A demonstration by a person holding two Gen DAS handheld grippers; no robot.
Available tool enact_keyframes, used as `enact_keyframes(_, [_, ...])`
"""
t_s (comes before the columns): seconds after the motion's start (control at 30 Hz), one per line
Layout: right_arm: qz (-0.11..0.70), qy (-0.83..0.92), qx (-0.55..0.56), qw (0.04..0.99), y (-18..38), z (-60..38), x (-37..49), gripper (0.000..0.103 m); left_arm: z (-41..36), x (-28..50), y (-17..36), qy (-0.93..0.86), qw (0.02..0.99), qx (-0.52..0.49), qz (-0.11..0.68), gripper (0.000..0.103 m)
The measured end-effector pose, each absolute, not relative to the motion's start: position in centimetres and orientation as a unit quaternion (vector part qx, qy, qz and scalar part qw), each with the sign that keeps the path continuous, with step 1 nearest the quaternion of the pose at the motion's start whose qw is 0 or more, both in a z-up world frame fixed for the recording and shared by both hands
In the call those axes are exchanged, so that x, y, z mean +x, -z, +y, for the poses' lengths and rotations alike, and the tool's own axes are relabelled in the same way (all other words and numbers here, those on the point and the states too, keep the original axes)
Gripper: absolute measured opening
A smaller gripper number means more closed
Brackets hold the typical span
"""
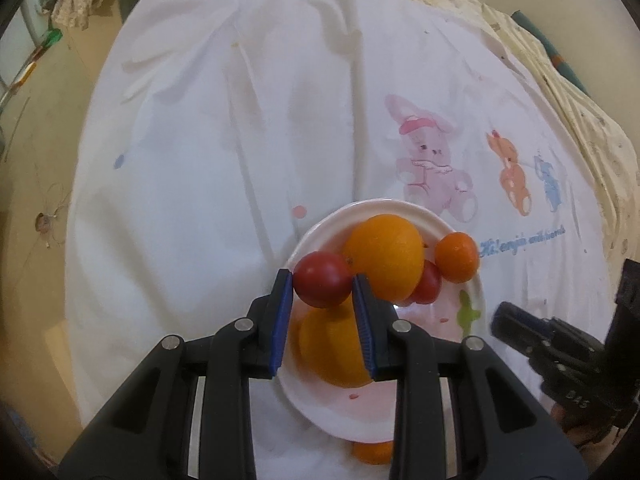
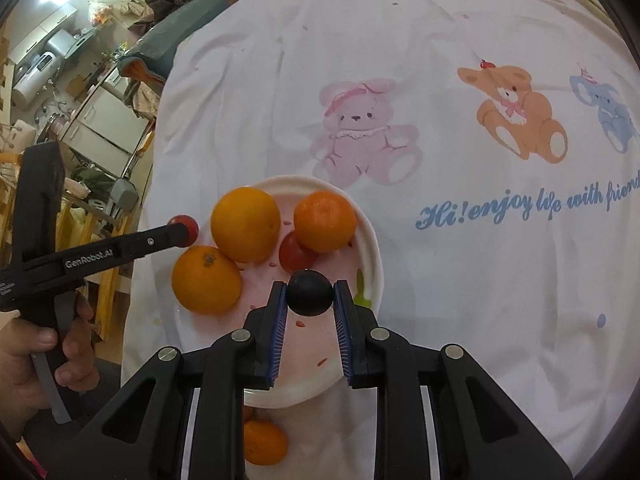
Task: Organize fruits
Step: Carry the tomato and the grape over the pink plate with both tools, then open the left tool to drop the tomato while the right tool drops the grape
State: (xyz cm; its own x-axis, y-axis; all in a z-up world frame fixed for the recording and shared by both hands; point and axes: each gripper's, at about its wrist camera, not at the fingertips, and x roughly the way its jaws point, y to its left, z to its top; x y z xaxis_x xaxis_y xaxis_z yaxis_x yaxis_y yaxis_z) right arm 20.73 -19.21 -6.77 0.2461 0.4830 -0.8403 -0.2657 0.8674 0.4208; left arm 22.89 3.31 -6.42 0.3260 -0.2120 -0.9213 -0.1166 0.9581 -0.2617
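Observation:
A white plate (image 1: 474, 292) (image 2: 372, 264) lies on a white cloth printed with bears. On it sit two big oranges (image 1: 384, 256) (image 2: 245, 229), a smaller orange fruit (image 1: 457, 257) (image 2: 325, 221) and a small red fruit (image 1: 427, 285) (image 2: 295, 254). My left gripper (image 1: 322, 284) (image 2: 183, 231) is shut on a red round fruit (image 1: 322, 283) above the plate's left part. My right gripper (image 2: 310, 293) is shut on a dark, almost black round fruit (image 2: 310, 292) over the plate's near side. Another small orange fruit (image 1: 372, 452) (image 2: 264, 442) lies on the cloth just in front of the plate.
The cloth (image 1: 224, 152) (image 2: 460, 280) is wrinkled and drapes over the edge at left. A hand (image 2: 36, 356) holds the left gripper's handle. Kitchen furniture (image 2: 96, 112) and clutter stand beyond the cloth's left edge. A cream fabric (image 1: 560, 80) lies along the far right.

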Motion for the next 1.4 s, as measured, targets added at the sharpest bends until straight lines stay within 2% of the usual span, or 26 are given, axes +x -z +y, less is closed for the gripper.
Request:
enact_keyframes(0.5, [0.599,-0.240,0.091,0.759,9.1,-18.5,20.6,0.025,2.9,23.2,6.5,0.030,0.800,-0.144,0.581,0.028])
enact_keyframes(0.57, [0.598,-0.242,0.089,0.758,9.1,-18.4,20.5,0.026,2.7,23.2,6.3,0.030,0.803,-0.138,0.579,0.047])
enact_keyframes(0.63, [0.598,-0.248,0.092,0.756,9.0,-18.3,20.5,0.027,2.8,23.2,6.2,0.024,0.806,-0.135,0.575,0.054])
enact_keyframes(0.87, [0.595,-0.243,0.091,0.760,8.8,-18.4,20.6,0.028,3.4,23.3,5.9,0.019,0.807,-0.149,0.571,0.055])
enact_keyframes(0.93, [0.595,-0.234,0.094,0.763,8.7,-18.6,20.8,0.032,3.4,23.2,5.9,0.014,0.808,-0.145,0.571,0.056])
enact_keyframes(0.97, [0.594,-0.231,0.098,0.765,8.6,-18.8,20.9,0.038,3.4,23.1,5.8,0.011,0.809,-0.141,0.571,0.056])
enact_keyframes(1.0, [0.591,-0.228,0.104,0.767,8.5,-19.1,20.9,0.054,3.3,23.1,5.8,0.011,0.809,-0.139,0.571,0.056])
enact_keyframes(1.07, [0.581,-0.223,0.111,0.775,8.1,-19.4,21.0,0.069,3.3,23.0,5.7,0.012,0.810,-0.138,0.570,0.056])
enact_keyframes(1.4, [0.559,-0.212,0.102,0.795,6.3,-20.4,21.2,0.069,2.6,22.4,4.9,0.019,0.823,-0.123,0.554,0.056])
